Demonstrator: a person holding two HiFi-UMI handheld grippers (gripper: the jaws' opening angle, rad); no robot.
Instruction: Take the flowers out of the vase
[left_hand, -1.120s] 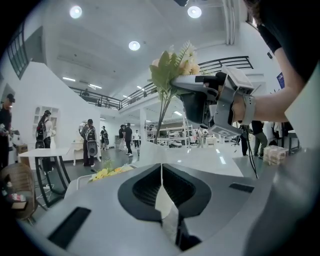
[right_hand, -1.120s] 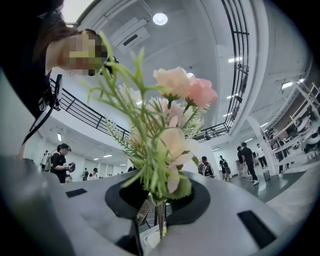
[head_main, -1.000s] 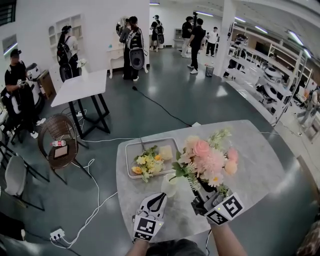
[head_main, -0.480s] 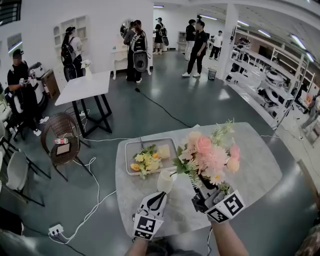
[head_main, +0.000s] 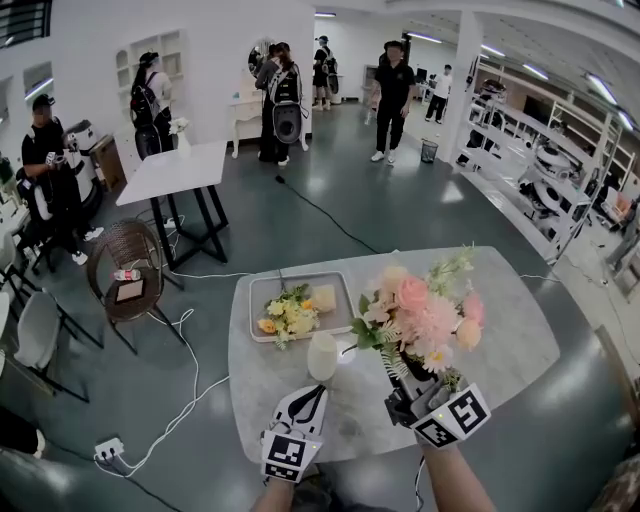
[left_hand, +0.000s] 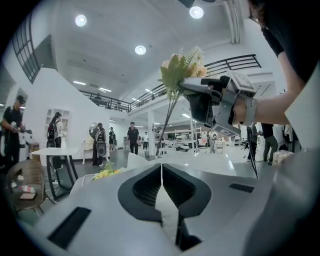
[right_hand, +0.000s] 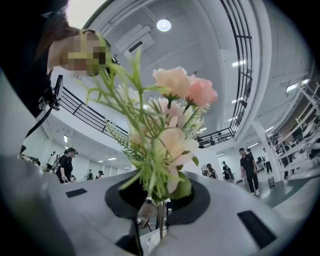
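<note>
Right tongs (head_main: 404, 398) clamped on stems of flowers (head_main: 425, 315). Flowers right of centre, above table (head_main: 500, 345); stems slant down-left toward vase (head_main: 322, 356). Left tongs (head_main: 310, 398) closed, empty, just below vase. I judge tray (head_main: 252, 312), up-left of flowers, is next stop.

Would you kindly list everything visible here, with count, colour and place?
bouquet: one, pink and cream, in the right gripper above the table
vase: one, white, on the table ahead of the left gripper
tray: one, grey, far left of the table
yellow flowers: one bunch, yellow, in the tray
table: one, grey, before the person
side table: one, white, back left
chair: one, brown wicker, beside the side table
people: several, dark clothes, around the room
left gripper: one, white, shut, empty
right gripper: one, dark, shut on the bouquet stems
</note>
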